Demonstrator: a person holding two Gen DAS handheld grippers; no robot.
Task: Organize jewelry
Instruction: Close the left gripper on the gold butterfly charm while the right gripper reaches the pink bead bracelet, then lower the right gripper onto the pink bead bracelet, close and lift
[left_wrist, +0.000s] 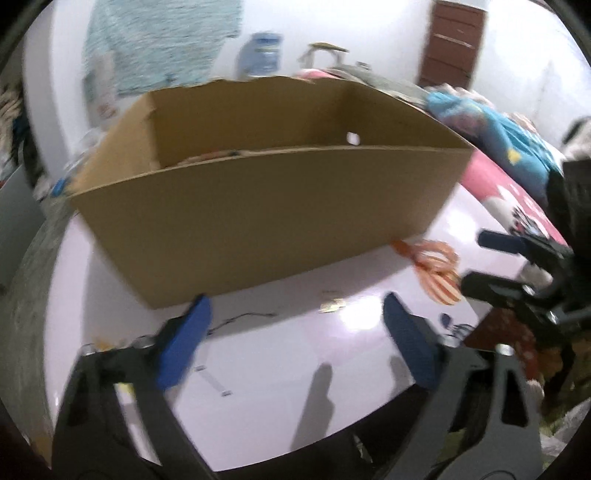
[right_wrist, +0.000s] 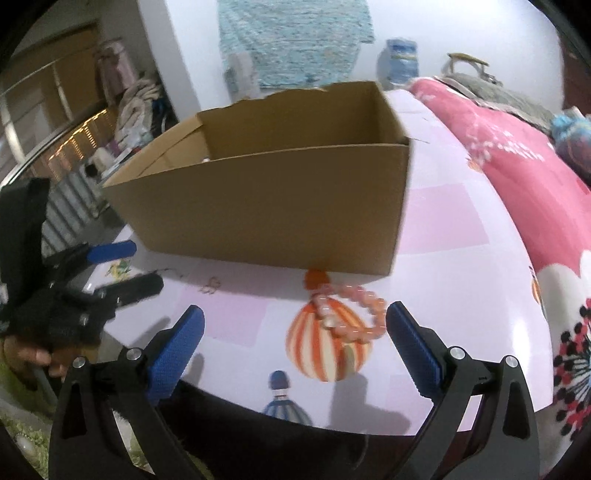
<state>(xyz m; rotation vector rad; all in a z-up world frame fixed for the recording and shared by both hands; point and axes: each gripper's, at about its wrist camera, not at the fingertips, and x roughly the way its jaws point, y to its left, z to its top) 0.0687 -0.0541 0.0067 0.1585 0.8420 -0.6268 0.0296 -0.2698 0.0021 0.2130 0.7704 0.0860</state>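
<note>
Left gripper (left_wrist: 295, 314): blue pads spread apart, nothing between them, hovering over the pale pink table (left_wrist: 280, 369).
Right gripper (right_wrist: 295, 325): jaws wide apart and empty, angled down at the tabletop.
Bead bracelet (right_wrist: 347, 314): orange-pink beads, lying on the table just ahead of the right gripper, between its two tips and nearer the right one; its tassel end touches the box front.
Cardboard box (right_wrist: 266, 206): open-topped, straight ahead of both grippers, beyond the bracelet.
Thin chain (left_wrist: 240, 319): dark, blurred, on the table just past the left gripper's left pad.
Small gold piece (left_wrist: 332, 305): ahead of the left gripper, between its tips; too blurred to name.
</note>
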